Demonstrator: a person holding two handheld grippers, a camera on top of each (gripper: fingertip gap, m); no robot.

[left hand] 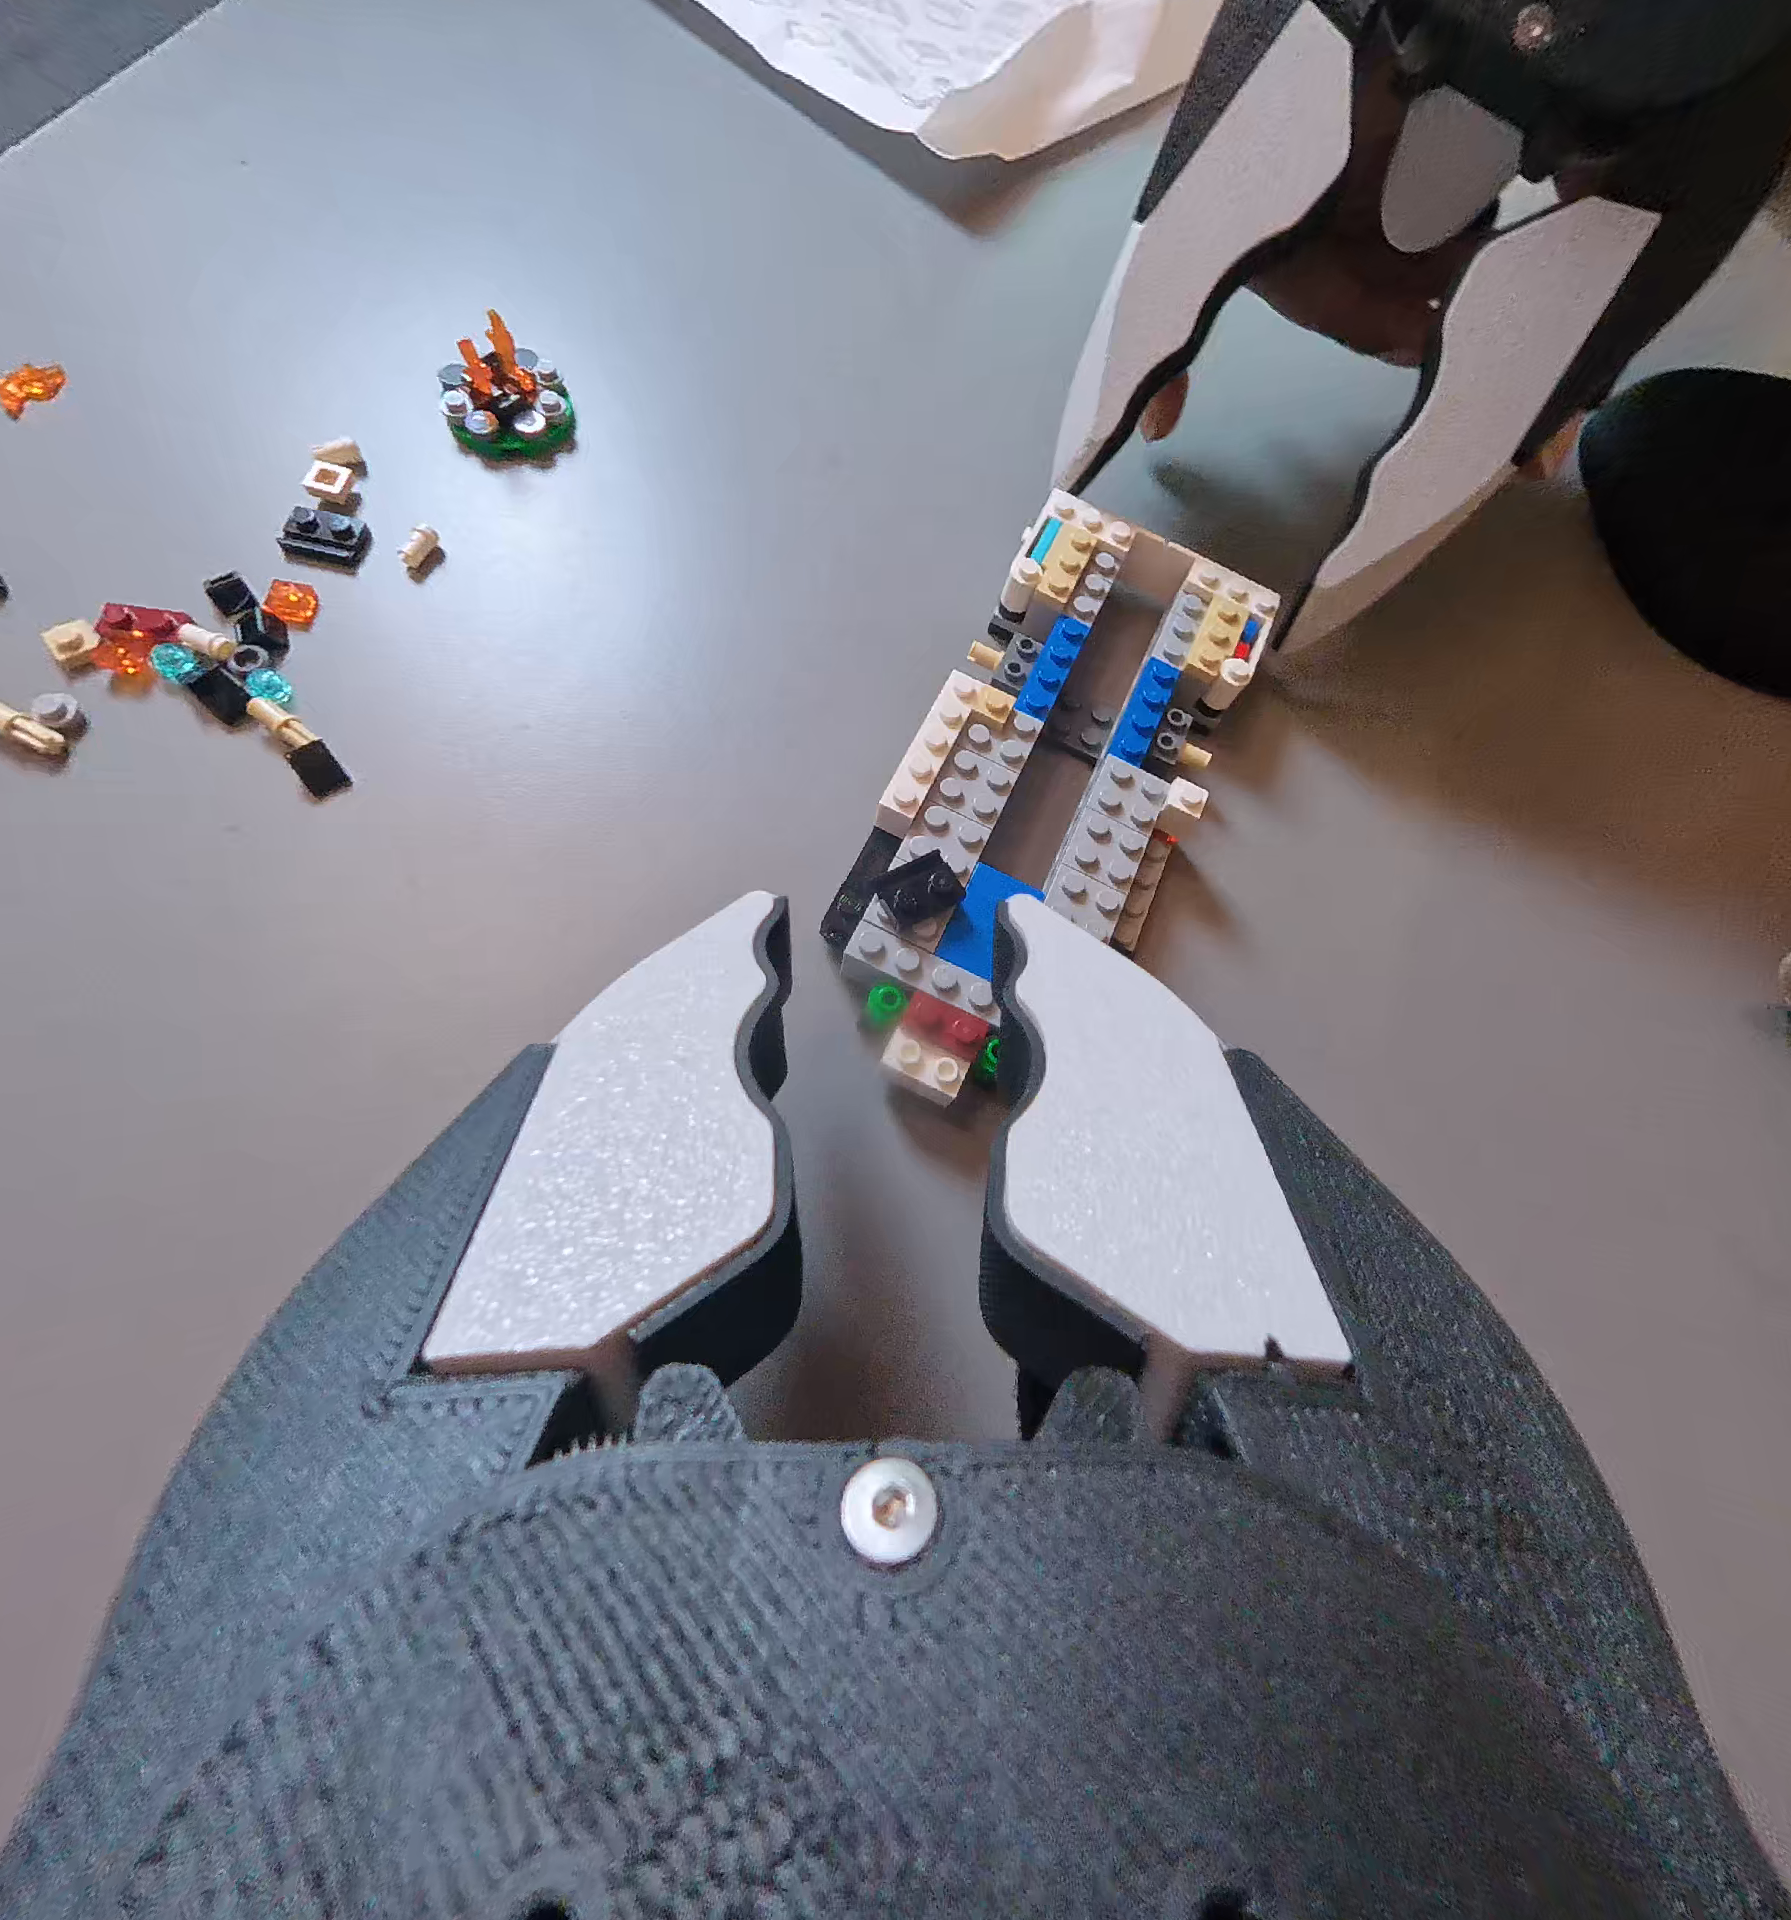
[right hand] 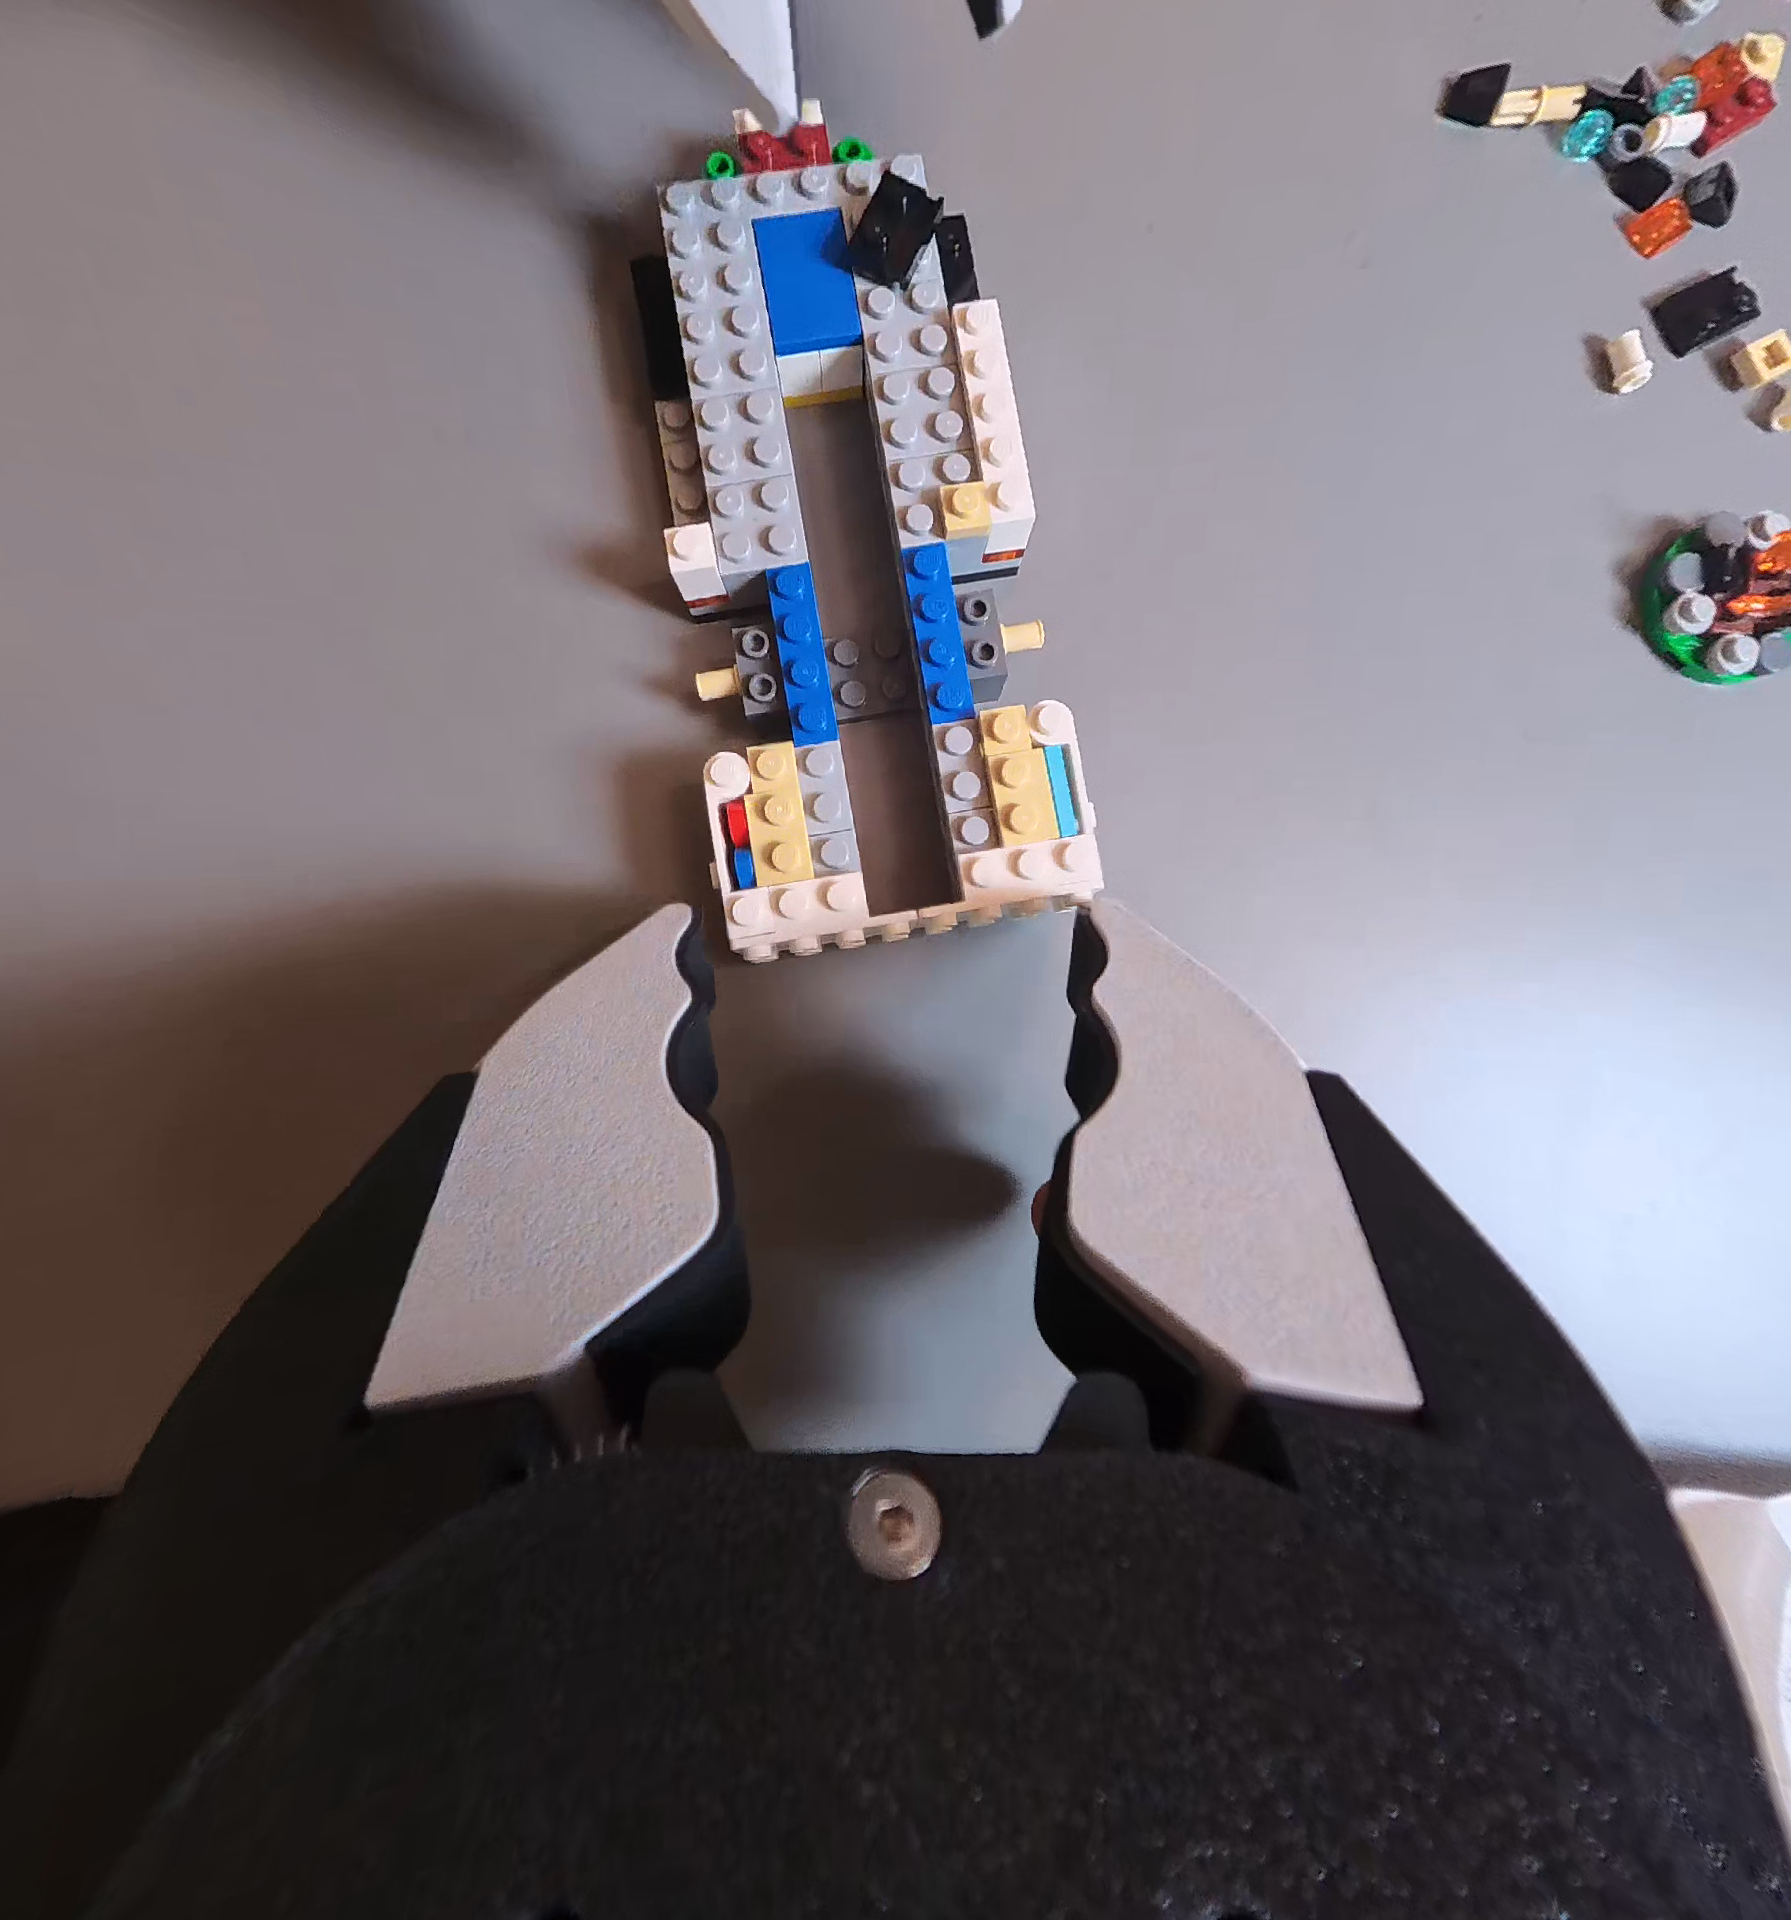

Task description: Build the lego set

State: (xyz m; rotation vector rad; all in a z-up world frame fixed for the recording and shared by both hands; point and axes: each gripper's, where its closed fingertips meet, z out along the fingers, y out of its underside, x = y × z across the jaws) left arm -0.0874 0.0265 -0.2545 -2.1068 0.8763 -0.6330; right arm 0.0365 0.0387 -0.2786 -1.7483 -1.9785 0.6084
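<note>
Long brick model (left hand: 1067, 748) lies flat on the grey counter (left hand: 558, 208), a gripper at each end.

Left gripper (left hand: 896, 956): fingers partly spread, gripping nothing. It sits at the model's red-and-white end; the right-hand fingertip (left hand: 1036, 935) overlaps the blue tile at that end, contact unclear. A loose black plate (left hand: 917, 883) lies tilted on the model's corner just beyond the fingers.

Right gripper (right hand: 891, 935): fingers wide open, nothing between them. The tips flank the model's white end edge (right hand: 901, 904), just short of it; the gap is about as wide as the model.

Bare counter runs along both long sides of the model. Small loose parts pile (left hand: 195, 644) and a round green build with orange flames (left hand: 506, 390) sit well apart to one side. Paper sheet (left hand: 932, 62) lies beyond the right gripper's end.
</note>
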